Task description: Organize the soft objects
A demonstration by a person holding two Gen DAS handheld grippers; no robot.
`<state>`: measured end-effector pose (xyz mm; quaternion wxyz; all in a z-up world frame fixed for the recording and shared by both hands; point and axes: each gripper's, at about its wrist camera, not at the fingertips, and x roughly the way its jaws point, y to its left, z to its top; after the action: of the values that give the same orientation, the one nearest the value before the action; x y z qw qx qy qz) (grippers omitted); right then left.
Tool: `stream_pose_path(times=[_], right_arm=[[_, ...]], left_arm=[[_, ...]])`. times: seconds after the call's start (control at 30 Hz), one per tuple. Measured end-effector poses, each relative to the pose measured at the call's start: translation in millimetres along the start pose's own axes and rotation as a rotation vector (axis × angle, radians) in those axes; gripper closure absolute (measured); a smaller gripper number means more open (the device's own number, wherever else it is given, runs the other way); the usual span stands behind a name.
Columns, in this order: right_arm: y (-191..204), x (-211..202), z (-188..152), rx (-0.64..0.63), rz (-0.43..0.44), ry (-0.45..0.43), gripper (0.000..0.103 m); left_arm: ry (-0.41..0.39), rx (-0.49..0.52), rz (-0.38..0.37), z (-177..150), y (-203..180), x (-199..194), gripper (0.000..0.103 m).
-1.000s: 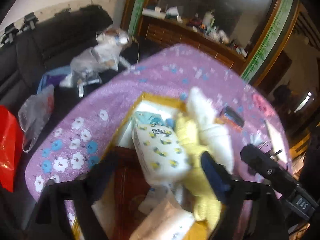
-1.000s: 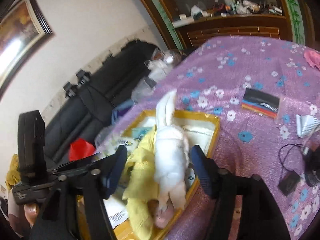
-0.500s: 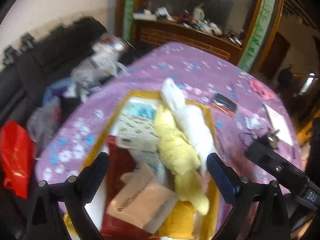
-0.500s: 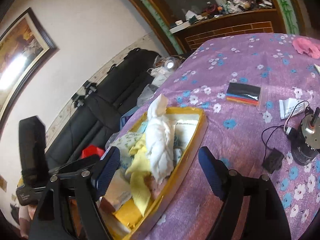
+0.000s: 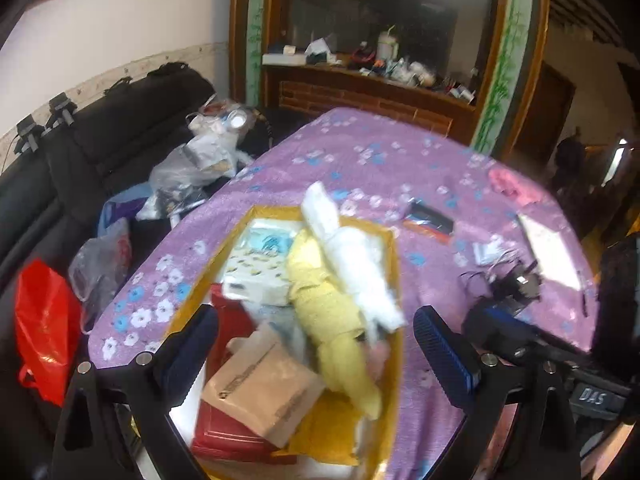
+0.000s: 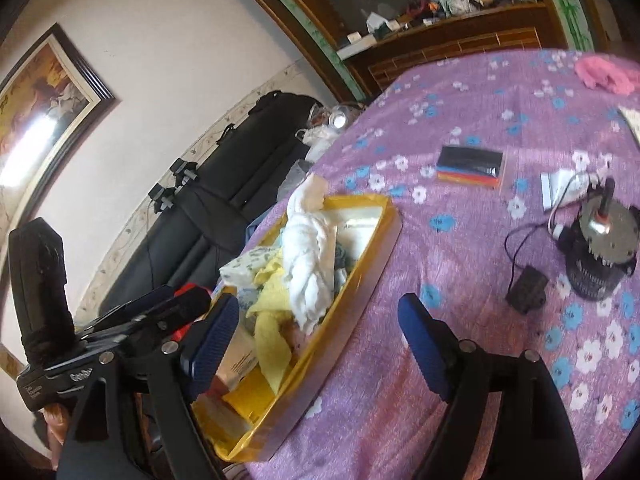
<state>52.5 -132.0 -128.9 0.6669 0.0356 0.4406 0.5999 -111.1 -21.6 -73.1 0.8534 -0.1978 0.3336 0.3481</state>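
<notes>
Towels first: white towel (image 5: 356, 264) and yellow towel (image 5: 332, 312) lying side by side in the yellow tray (image 6: 384, 236), on top of tissue packs (image 5: 260, 268) and a brown packet (image 5: 260, 384). Since a second ago, pulled back and higher: left hand-held gripper (image 5: 316, 356) then close over the patterned pack, now above the tray's near end with fingers spread wide and nothing between them. Right hand-held gripper (image 6: 320, 340) likewise backed off the white towel, jaws apart and empty, straddling the tray's right rim. Tray's near corner cut off by the frame and blurred; lower layers under the towels hard to read. Tray sits near the left edge of the counter (image 6: 480, 264); broad bare purple cloth to its right, then a colour-striped packet (image 6: 470, 168), a small motor (image 6: 600, 256) with cable, a pink cloth (image 6: 604, 72) at the far edge.
</notes>
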Motion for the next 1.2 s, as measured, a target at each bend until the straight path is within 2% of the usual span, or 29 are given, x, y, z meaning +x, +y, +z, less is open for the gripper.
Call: stream_pose_path(times=[0.2,0.3,0.77,0.97,1.1,1.2], right_arm=[[-12,-8,7,0.042,0.033,0.007,0.021],[-18,-13,9,0.063,0.052,0.000,0.021],[-49,-23,30,0.094,0.032,-0.015,0.021],[-51,-12,29,0.097,0.038,0.001,0.021],[-39,-9,25,0.012,0.001,-0.001,0.021],[-38,-7,21,-0.022,0.010,-0.005,0.021]], left_arm=[[0.021,0.012,-0.059,2,-18,-5,0.004],[0.004,0.038,-0.047,4,-27,-8,0.004],[0.055,0.014,-0.136,13,-46,13,0.004],[0.050,0.018,-0.094,17,-47,21,0.004],[0.068,-0.046,-0.069,16,-35,30,0.004],[0.064,-0.085,-0.044,16,-26,31,0.004]])
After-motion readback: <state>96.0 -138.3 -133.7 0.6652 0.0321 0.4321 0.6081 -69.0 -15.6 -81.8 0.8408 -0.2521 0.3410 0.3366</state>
